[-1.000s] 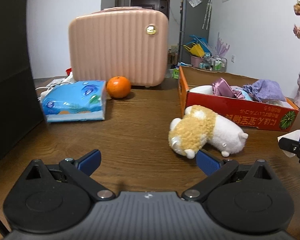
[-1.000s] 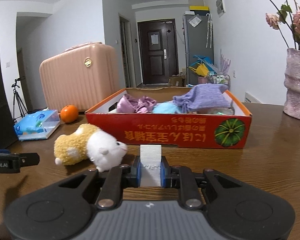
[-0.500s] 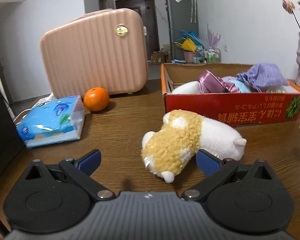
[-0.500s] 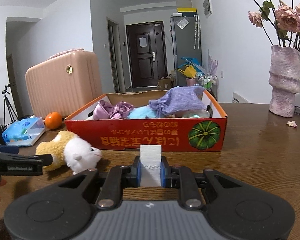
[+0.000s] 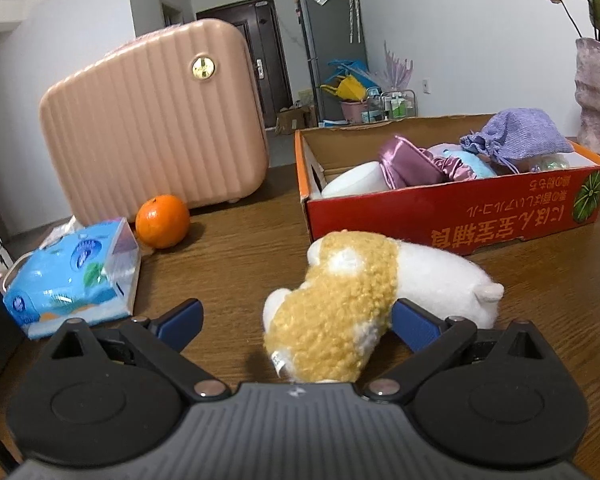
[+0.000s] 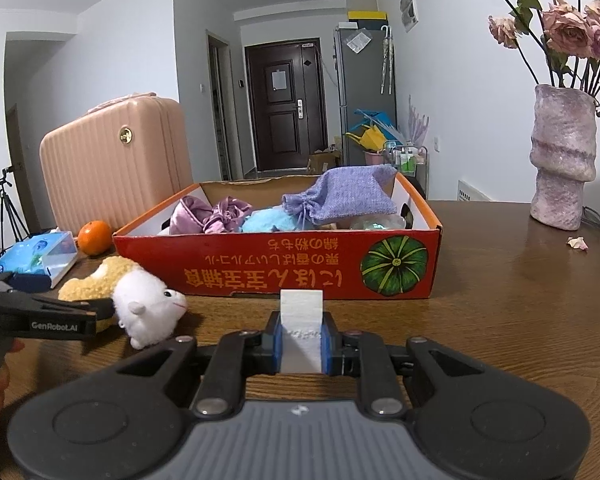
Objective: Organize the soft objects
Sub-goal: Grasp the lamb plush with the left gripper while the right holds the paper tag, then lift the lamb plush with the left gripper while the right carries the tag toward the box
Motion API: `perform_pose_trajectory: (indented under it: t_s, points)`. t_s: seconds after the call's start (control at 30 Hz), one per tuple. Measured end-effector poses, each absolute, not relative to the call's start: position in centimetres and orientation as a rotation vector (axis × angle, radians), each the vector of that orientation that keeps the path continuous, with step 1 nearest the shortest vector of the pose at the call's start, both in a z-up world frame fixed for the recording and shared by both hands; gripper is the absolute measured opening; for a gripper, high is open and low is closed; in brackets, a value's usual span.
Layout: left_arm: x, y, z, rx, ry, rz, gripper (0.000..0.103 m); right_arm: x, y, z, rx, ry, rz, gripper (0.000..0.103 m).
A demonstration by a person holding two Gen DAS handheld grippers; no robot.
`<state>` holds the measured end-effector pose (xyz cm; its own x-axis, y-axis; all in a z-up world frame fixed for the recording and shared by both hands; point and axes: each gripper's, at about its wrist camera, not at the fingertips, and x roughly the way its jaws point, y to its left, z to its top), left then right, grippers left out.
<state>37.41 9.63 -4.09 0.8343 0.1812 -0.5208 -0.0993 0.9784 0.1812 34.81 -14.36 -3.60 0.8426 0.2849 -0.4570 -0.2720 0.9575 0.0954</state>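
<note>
Plush toy (image 5: pixel 364 300) lies on its side at lower centre of the left wrist view, on the wooden table (image 5: pixel 236 264), just in front of the red cardboard box (image 5: pixel 480 220). Tan curly half faces me, white half points right toward the box. My judgement: light, squashy, fuzzy and not slippery, nothing fragile, so it compresses a lot before the grip is firm. Best hold looks like the thick tan middle, across the body, not an ear or a foot, which would let it flop.

My left gripper (image 5: pixel 296 320) is spread wide with the toy's tan end between the blue fingers (image 5: pixel 416 324); the right-hand finger is right against the fur, the other stands apart, nothing squeezed yet. In the right wrist view the same gripper (image 6: pixel 100 312) comes in from the left edge beside the toy (image 6: pixel 132 296).

My right gripper (image 6: pixel 300 340) is clamped on a small white foam block (image 6: pixel 301 316), low centre of the frame, pointing at the box front (image 6: pixel 284 268).

The box already holds a purple knit pouch (image 6: pixel 344 196), shiny pink fabric (image 6: pixel 208 216), something light blue (image 6: pixel 272 220). Upper left: pink suitcase (image 5: pixel 156 120), orange (image 5: pixel 162 222), tissue pack (image 5: pixel 72 276). Vase (image 6: pixel 562 160) at right.

Likely next: close on the toy, lift it into the box.
</note>
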Motion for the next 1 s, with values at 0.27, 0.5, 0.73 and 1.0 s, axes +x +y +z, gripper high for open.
perform_pose_trajectory:
  t_s: [0.27,0.5,0.73,1.0]
  points:
    - [37.4,9.3,-4.3,0.149,0.583,0.081,0.066,34.7,-14.4,-3.6,0.026,0.485,0.298,0.018]
    - [36.2,8.7,-4.2,0.163,0.547,0.101,0.055,34.8,-14.3,-3.6,0.024,0.485,0.297,0.018]
    - [35.1,8.9,-3.7,0.126,0.529,0.135,0.052,34.7,-14.2,-3.6,0.022,0.484,0.303,0.018]
    - [33.1,8.2,-2.8,0.117,0.478,0.146,0.050,34.6,-14.3,-3.4,0.024,0.468,0.307,0.018]
